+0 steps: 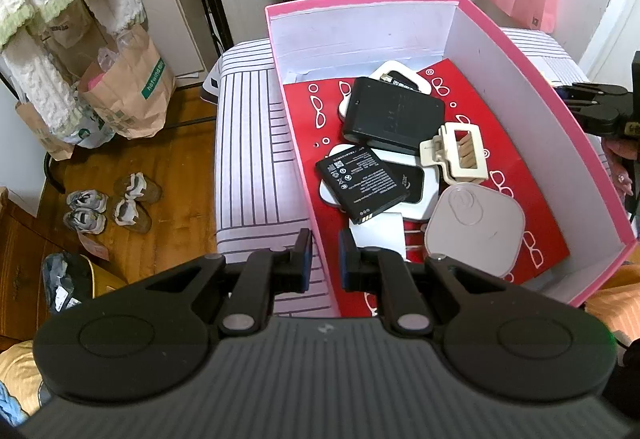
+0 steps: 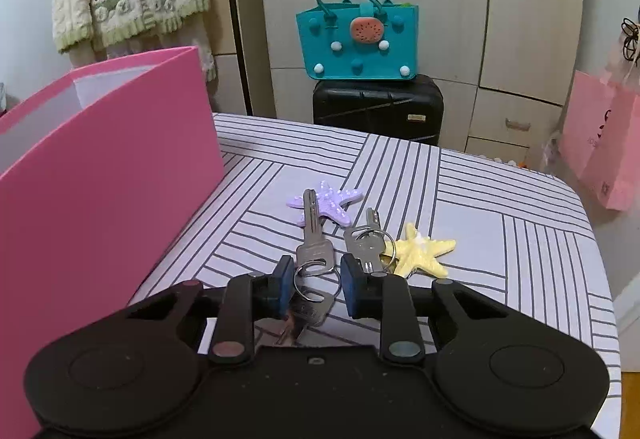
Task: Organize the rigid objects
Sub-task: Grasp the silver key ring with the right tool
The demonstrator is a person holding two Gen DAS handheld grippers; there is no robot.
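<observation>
We note the left gripper [image 1: 324, 259] jaws part-open, empty, straddling the pink box's [image 1: 592, 159] near-left wall. Right gripper [image 2: 314, 285] jaws open around the key bunch [image 2: 314, 251] by the striped surface's [image 2: 500, 239] near edge.

Counted from your two wrist views: you have one pink box [image 1: 520, 51] filling the centre and right of the left view. Inside it you can count one phone battery [image 1: 362, 183], one black slab-shaped device [image 1: 394, 115], one cream hair claw [image 1: 456, 153], one grey rounded-square disc [image 1: 476, 229] and at least two white-cased items partly buried beneath, number uncertain. In the right view, at centre, you have two starfish, one purple [image 2: 334, 201] and one yellow [image 2: 420, 251], and two key bunches [image 2: 316, 251], [image 2: 366, 239].
</observation>
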